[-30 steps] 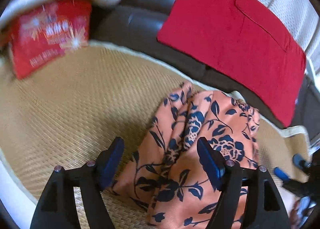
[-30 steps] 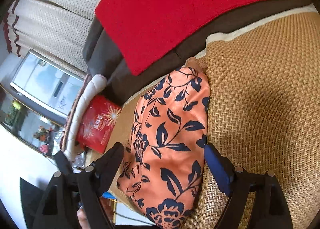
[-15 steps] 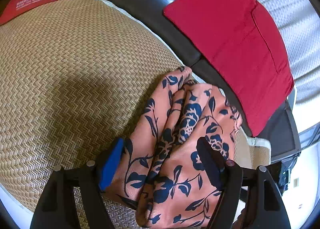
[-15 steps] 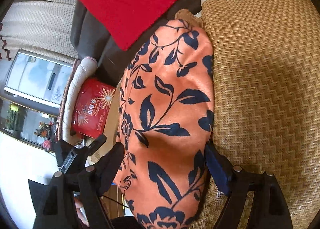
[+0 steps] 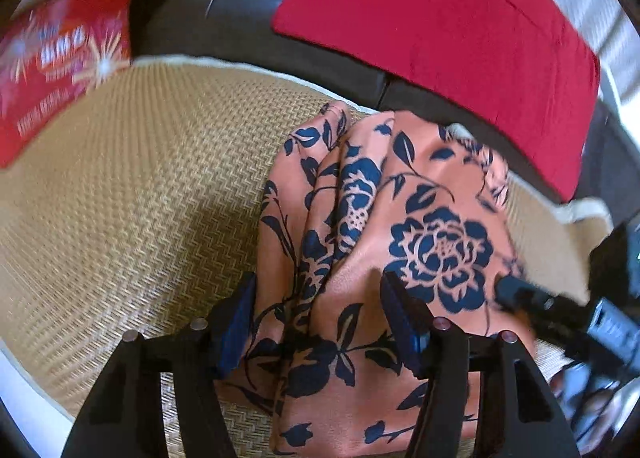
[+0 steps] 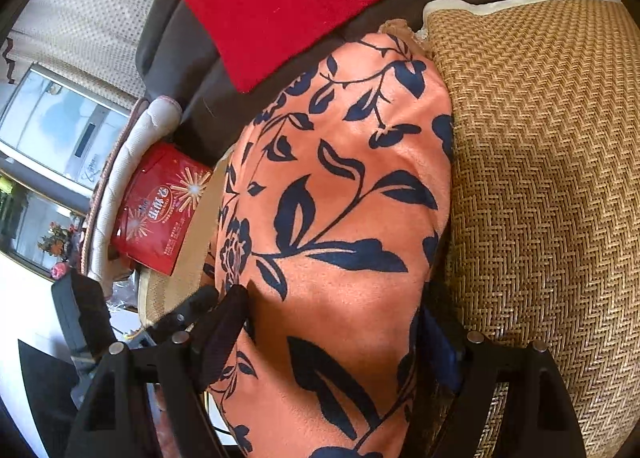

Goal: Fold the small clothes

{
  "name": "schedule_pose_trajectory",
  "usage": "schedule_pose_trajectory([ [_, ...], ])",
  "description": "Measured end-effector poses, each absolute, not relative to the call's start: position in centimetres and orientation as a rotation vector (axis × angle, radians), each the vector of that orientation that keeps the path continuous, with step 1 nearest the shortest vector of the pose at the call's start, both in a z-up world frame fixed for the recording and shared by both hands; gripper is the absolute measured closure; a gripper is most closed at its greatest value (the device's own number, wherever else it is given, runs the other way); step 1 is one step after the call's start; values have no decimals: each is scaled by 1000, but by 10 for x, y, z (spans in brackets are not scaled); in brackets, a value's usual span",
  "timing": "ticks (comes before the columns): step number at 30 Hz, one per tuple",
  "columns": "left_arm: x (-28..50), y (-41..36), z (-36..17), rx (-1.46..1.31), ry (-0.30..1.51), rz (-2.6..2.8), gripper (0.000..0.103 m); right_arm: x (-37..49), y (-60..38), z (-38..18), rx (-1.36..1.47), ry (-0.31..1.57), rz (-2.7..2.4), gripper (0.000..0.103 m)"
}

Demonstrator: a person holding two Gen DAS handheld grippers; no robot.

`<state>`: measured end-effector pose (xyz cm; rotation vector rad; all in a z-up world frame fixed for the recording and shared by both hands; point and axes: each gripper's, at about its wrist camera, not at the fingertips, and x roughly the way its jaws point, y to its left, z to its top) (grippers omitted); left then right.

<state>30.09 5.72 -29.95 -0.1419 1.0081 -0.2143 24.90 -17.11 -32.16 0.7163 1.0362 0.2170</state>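
An orange garment with a dark blue flower print lies bunched on a woven straw mat. My left gripper straddles a raised fold at the garment's near edge. Its jaws are closing, with the cloth between the blue pads. In the right wrist view the same garment fills the gap of my right gripper, which stands wide, one finger on either side of the cloth. The cloth's edge partly hides its right pad. A black finger of the right gripper rests on the garment's right side.
A red cloth hangs over the dark sofa back behind the mat. A red printed package leans by a white padded armrest at the far left. The mat stretches bare to the right of the garment. A window shows at the left of the right wrist view.
Both grippers have come lower onto the garment, which now looks larger. The left jaws have narrowed around the fold. The right gripper's finger has come into the left wrist view.
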Motion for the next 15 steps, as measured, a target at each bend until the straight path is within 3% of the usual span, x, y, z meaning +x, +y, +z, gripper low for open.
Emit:
schedule_pose_trajectory([
  [7, 291, 34, -297, -47, 981, -172, 40, 245, -192, -325, 762, 1030, 221, 35],
  [15, 279, 17, -288, 51, 945, -128, 40, 253, -182, -320, 668, 989, 188, 40],
])
